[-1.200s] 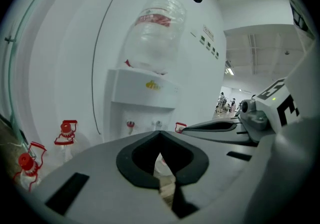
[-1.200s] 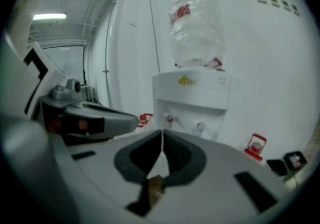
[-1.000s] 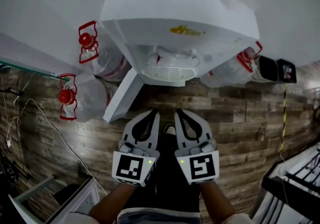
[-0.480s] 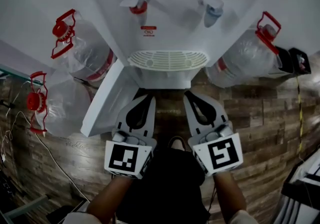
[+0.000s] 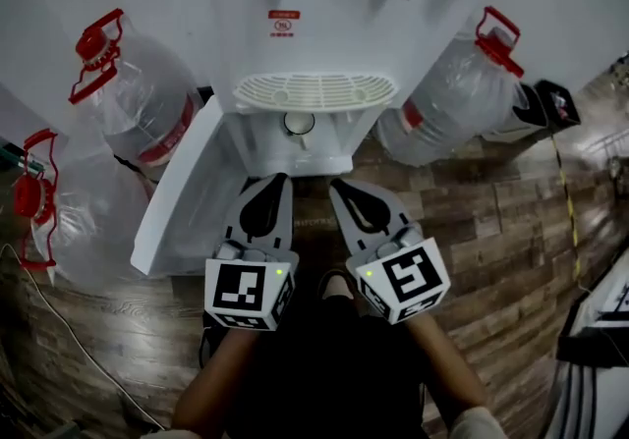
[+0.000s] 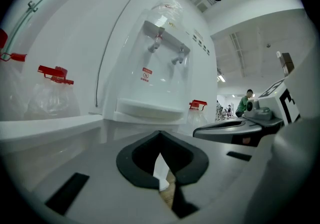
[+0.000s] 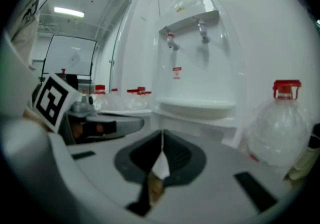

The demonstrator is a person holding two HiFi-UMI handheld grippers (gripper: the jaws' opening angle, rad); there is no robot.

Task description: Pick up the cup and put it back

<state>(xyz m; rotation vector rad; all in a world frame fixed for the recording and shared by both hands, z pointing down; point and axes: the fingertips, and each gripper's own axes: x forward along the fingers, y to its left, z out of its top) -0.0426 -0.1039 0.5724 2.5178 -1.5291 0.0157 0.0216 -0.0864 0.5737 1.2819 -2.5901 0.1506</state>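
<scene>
- Forearms side by side, I point my left gripper and right gripper at the white plastic water dispenser.
- Both are pinched tight, holding nothing.

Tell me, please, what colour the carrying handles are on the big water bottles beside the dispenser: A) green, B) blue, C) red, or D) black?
C: in the head view the handles on the water bottles flanking the dispenser are plainly red.
</scene>
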